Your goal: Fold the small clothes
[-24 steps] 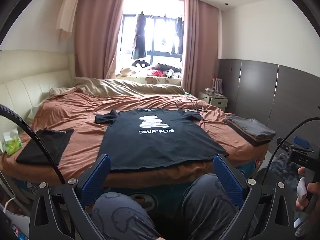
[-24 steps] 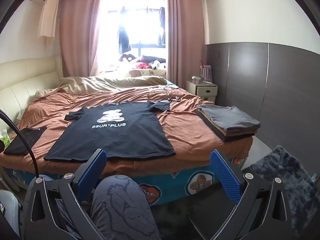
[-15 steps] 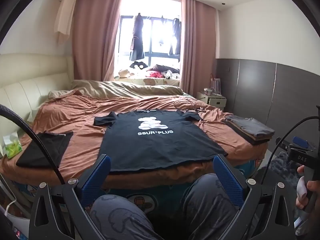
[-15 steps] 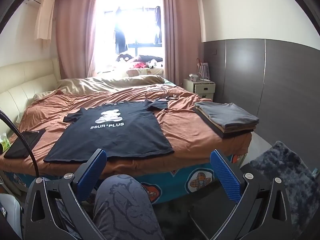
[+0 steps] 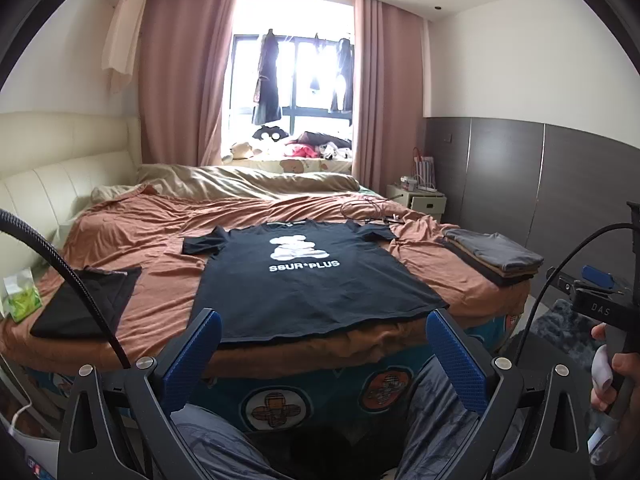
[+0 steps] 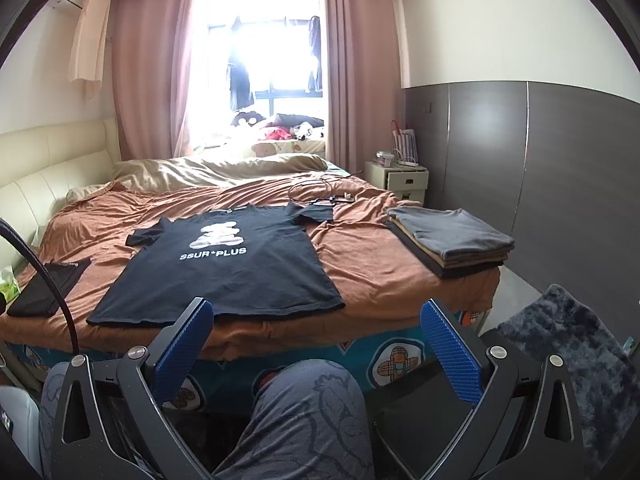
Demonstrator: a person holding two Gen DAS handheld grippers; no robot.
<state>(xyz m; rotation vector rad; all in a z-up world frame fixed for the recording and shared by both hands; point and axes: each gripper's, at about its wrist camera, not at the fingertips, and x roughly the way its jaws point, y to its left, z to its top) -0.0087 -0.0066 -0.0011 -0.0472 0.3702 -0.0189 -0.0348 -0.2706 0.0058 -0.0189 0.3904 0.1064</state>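
Note:
A black T-shirt [image 5: 308, 280] with a white bear print lies spread flat, face up, on the rust-brown bed sheet [image 5: 152, 240], hem at the near edge. It also shows in the right wrist view [image 6: 228, 268]. My left gripper [image 5: 322, 344] is open and empty, held off the bed just in front of the hem. My right gripper [image 6: 316, 340] is open and empty, in front of the bed edge, right of the shirt's hem corner.
A stack of folded clothes [image 6: 452, 240] sits on the bed's right corner. A folded black garment [image 5: 88, 304] and a tissue pack [image 5: 22, 296] lie at left. Cables [image 6: 316, 194] lie behind the shirt. The person's knees [image 6: 304, 412] are below the grippers. A grey rug [image 6: 576, 360] covers the floor.
Both grippers have risen and moved slightly closer to the bed; the shirt sits nearer in view. Nothing was grasped.

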